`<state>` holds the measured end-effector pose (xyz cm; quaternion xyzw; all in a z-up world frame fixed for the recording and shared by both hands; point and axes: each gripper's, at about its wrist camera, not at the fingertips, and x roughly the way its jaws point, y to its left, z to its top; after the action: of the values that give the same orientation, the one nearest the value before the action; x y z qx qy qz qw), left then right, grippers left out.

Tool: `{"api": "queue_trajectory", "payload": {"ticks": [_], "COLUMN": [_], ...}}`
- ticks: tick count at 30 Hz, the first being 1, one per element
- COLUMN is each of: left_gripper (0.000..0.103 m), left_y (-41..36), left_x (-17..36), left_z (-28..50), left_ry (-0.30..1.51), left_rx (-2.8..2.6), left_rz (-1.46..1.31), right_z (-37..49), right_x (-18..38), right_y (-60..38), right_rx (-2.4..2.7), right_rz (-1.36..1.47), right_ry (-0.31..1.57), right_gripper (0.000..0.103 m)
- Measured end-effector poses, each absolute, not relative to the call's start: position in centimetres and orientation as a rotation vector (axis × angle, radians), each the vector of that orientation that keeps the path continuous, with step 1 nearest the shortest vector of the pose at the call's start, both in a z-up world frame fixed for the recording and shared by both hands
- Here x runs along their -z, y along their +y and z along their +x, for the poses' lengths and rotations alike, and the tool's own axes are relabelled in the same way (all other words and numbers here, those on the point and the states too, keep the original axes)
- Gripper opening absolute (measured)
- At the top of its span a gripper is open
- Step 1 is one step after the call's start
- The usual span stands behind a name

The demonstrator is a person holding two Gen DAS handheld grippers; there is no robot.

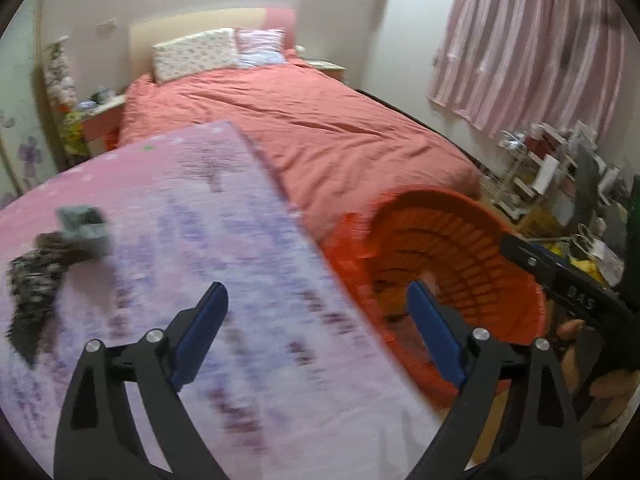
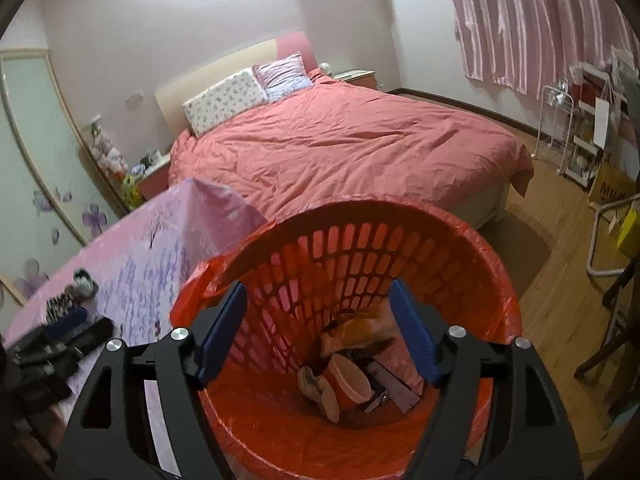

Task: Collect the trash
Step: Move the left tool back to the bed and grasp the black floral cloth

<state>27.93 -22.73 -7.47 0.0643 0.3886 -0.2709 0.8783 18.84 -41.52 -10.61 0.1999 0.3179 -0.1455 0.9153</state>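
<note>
Right gripper (image 2: 316,328): blue-padded fingers (image 2: 224,332) spread wide, nothing between them; poised over the mouth of the basket (image 2: 460,240).

Left gripper (image 1: 318,336): fingers (image 1: 202,336) likewise wide apart and empty; one finger over the table (image 1: 192,208), the other over the basket's near rim. View blurred.

Basket: red, slatted, lined with a red bag whose edge folds over the rim. It stands on the floor, touching or just beside the table's edge. Landmark for the entries below.

Trash (image 2: 352,368): inside the basket, at the bottom. A pinkish cup, crumpled wrappers and paper scraps, heaped together.

Table: left of the basket, under a pink-and-lilac flowered cloth.

Grey lump (image 1: 84,230): on the table, well left of the basket; too blurred to name.

Dark bristly thing (image 1: 32,284): on the table, touching the grey lump, farther from the basket.

Bed (image 2: 352,148): beyond the basket, salmon cover, two pillows at the head.

Curtain (image 2: 532,20): pink-striped, beyond the basket to the right.
</note>
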Motion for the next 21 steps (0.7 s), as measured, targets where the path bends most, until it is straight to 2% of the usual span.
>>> {"api": "queue_trajectory", "payload": {"ticks": [9,15,17,18,19,20,21], "left_gripper": [0.089,0.082,0.076,0.069,0.056,0.047,0.029], "left_y": [-9.4,-4.1,-3.9,-3.9,-3.9,-4.1,-4.2], "left_x": [6.9,8.0,8.7,9.0,9.1,9.3,9.5], "left_z": [31.7,35.5,36.6,37.0,37.4,37.8,38.1], "left_ry": [0.757,0.81,0.833,0.841,0.847,0.854,0.865], "left_rx": [0.187,0.068,0.063,0.067,0.072,0.082,0.089], "left_rz": [0.092,-0.019,-0.014,-0.013,-0.011,-0.007,-0.006], "right_z": [19.0,19.9,20.2,20.4,20.6,20.7,20.8], "right_x": [10.3,10.3,10.4,10.5,10.5,10.5,10.5], "right_y": [-38.1,-35.4,-34.6,-34.2,-33.7,-33.4,-33.0], "right_rx": [0.271,0.219,0.203,0.197,0.187,0.183,0.177], "right_rz": [0.362,0.345,0.342,0.34,0.339,0.338,0.338], "right_ry": [0.654,0.675,0.688,0.693,0.701,0.706,0.71], "right_gripper": [0.077,0.077,0.077,0.077,0.077,0.077,0.077]}}
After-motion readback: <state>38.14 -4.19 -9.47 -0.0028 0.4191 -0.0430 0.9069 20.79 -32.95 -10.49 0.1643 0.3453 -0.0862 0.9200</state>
